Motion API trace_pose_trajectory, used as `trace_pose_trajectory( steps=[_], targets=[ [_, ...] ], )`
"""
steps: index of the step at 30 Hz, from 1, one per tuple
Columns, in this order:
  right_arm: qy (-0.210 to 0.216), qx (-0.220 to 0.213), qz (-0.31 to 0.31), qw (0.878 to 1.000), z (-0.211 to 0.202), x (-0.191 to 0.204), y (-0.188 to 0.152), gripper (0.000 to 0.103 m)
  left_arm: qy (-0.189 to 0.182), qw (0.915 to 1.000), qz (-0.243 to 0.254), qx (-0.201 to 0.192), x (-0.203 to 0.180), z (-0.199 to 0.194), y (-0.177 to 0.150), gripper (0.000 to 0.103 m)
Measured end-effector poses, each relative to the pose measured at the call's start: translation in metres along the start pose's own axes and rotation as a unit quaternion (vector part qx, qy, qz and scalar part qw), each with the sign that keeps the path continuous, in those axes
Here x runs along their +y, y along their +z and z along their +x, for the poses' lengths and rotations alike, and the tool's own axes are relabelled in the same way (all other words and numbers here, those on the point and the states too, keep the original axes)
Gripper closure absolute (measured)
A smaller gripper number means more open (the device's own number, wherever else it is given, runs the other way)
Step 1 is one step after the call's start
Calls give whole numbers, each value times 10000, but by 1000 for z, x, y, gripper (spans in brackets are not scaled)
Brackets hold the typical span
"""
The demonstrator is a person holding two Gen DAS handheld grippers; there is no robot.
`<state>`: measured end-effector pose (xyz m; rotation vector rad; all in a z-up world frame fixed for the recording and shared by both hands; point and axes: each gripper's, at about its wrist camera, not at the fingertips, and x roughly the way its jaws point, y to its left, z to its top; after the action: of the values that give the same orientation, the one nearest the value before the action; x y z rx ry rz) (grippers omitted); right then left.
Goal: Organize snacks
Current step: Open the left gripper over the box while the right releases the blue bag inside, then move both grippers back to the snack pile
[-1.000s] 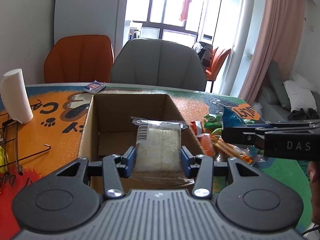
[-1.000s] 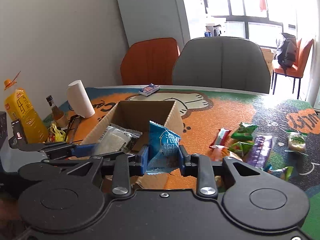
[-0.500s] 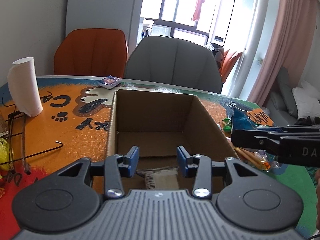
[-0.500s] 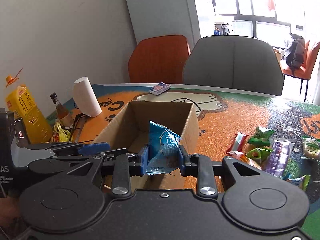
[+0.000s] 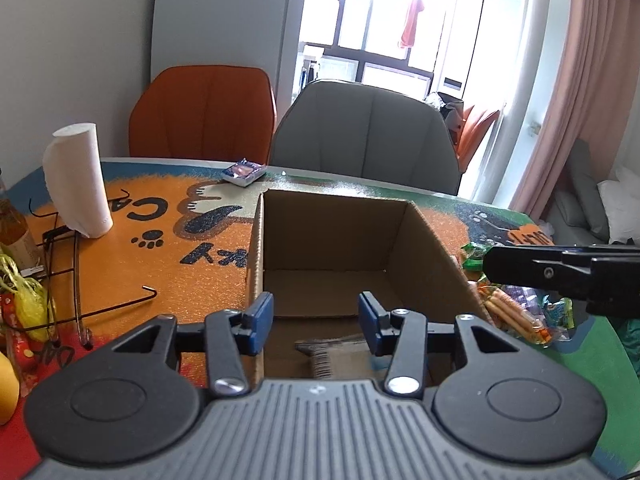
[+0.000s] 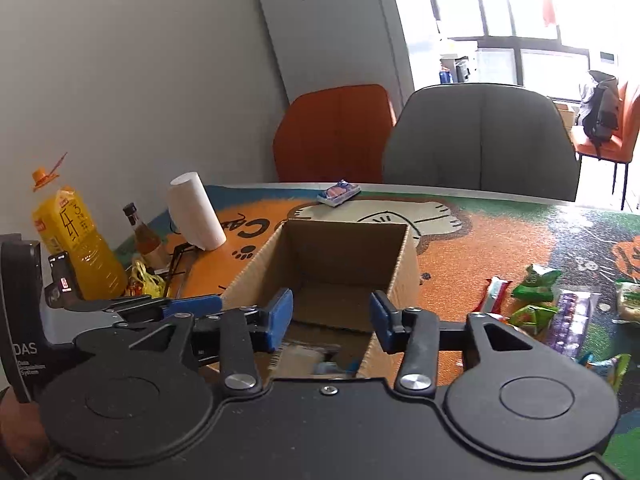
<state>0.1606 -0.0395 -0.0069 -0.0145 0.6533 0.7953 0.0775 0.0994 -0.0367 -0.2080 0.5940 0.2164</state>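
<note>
In the left wrist view, the open brown cardboard box [image 5: 340, 248] stands on the orange and green cartoon-print table mat [image 5: 160, 232]. At its near end lies a clear-wrapped snack packet with a barcode [image 5: 320, 356], flat on the box floor; the far half of the floor shows bare cardboard. The left gripper [image 5: 316, 322] hangs above the near edge of the box with its blue-padded fingers [image 5: 260, 320] spread wide and nothing between them. To the right of the box, loose snack packets [image 5: 516, 312] lie in a heap on the mat, partly behind the black body of the other gripper.

In the right wrist view, the same box [image 6: 332, 264] sits just ahead, and near its close end lie the pale barcode packet [image 6: 296, 354] and a bit of a blue snack wrapper [image 6: 340, 366], both partly hidden by the tool. The right gripper [image 6: 330, 320] holds over the box's near right corner, its blue pads [image 6: 280, 316] well apart and empty. More loose snacks [image 6: 536, 300] are scattered on the mat to the right. A white paper roll [image 6: 196, 210] stands left of the box.
</note>
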Motion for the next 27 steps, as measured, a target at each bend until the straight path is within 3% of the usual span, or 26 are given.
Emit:
trace_pose_trajectory(
  steps=[2, 4, 7, 10, 18, 20, 27],
  targets=[
    [-53, -21, 50, 10000, -6, -4, -1, 52, -12, 10000, -15, -2, -2, -3, 1, 47],
    [-113, -23, 82, 9999, -11, -9, -3, 49, -72, 10000, -37, -36, -5, -7, 1, 30],
    [-218, -49, 142, 9996, -21, -18, -7, 43, -157, 9998, -29, -86, -13, -13, 1, 19],
    [-330, -45, 240, 9992, -31, -30, -12, 39, -255, 9997, -5, -68, -22, -17, 2, 13],
    [-646, -130, 651, 9957, -62, -63, -23, 5, -413, 9991, -1, -15, -51, -19, 0, 6],
    [-714, -167, 691, 9949, -69, -69, -25, 0, -457, 9990, -22, 0, -57, -19, -2, 5],
    [-890, -185, 872, 9920, -87, -90, -35, 0, -693, 9975, 72, 71, -81, -19, -4, 0]
  ],
)
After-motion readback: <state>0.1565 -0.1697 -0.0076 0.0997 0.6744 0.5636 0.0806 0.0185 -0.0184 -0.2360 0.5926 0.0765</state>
